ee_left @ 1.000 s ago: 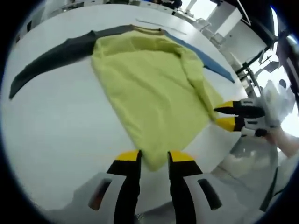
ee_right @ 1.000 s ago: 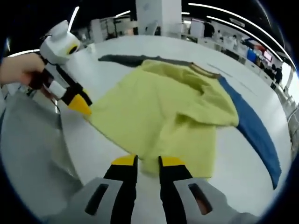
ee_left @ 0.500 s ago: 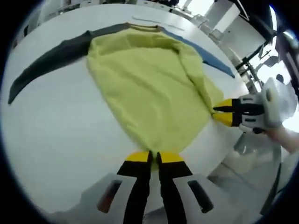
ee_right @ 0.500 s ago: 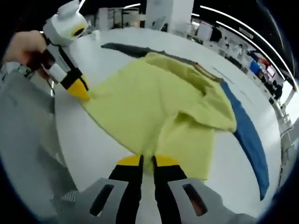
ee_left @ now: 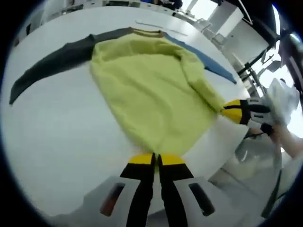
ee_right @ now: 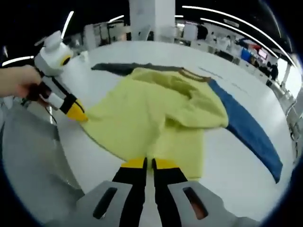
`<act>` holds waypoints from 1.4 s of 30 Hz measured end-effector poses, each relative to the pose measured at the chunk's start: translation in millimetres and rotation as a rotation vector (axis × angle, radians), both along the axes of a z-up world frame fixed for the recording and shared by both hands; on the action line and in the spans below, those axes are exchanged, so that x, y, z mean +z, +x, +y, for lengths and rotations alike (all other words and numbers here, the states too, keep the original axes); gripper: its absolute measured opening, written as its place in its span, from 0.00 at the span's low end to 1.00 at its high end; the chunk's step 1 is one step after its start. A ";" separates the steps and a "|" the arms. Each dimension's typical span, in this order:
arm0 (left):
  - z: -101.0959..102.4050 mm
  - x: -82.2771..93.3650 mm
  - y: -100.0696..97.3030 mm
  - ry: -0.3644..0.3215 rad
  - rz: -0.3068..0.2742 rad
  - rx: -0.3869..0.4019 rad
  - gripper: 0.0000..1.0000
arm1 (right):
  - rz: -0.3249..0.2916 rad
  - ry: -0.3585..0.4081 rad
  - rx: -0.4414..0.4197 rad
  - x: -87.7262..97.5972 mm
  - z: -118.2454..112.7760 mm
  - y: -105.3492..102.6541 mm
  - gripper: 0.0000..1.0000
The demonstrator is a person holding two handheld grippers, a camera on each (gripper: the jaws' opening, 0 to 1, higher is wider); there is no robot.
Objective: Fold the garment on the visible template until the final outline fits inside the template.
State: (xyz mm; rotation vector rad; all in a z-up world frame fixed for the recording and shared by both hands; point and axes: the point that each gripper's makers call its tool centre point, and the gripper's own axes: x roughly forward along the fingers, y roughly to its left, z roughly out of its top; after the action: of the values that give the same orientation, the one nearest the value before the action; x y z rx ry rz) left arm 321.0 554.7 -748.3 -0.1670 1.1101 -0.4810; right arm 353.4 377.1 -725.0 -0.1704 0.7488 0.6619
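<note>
**Both grippers clamped on the hem**

Since a second ago my jaws have gone from apart to pinched together on the yellow garment (ee_left: 151,90). I see the left gripper (ee_left: 152,160) shut on its near hem corner; the right gripper (ee_right: 148,163) grips the hem's other corner. The garment lies flat on the white table (ee_left: 57,123), one dark sleeve (ee_left: 52,61), one blue sleeve (ee_right: 246,127), upper edge rumpled.

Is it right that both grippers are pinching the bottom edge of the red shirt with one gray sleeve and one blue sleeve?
Not quite: the shirt is yellow, not red, as the right gripper view shows. Both the left gripper and the right gripper do pinch its bottom edge, and one sleeve is gray, one blue.
</note>
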 end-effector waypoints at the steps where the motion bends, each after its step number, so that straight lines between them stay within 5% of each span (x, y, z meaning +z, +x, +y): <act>1: -0.2 4.2 1.5 -0.009 -0.008 0.006 0.00 | 0.010 0.041 -0.010 4.9 0.1 0.7 0.06; 9: 6.4 40.9 13.1 -0.043 -0.080 0.035 0.00 | 0.039 0.276 -0.194 49.9 -28.2 17.8 0.04; 16: 27.0 58.1 15.8 -0.029 -0.116 0.059 0.00 | 0.020 0.312 -0.256 73.7 -53.8 15.6 0.04; 24: 38.2 68.2 6.3 -0.024 -0.128 0.079 0.00 | 0.037 0.273 -0.267 76.4 -71.0 -2.4 0.04; 42: 46.4 41.4 -36.9 -0.008 -0.028 0.074 0.00 | 0.175 0.029 -0.197 24.1 -91.3 -58.9 0.03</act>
State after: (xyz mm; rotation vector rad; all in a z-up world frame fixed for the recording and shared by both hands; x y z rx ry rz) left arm 284.1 601.1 -706.9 -0.2071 1.0712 -0.4212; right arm 294.5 285.8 -700.8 -0.0113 0.9105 0.5033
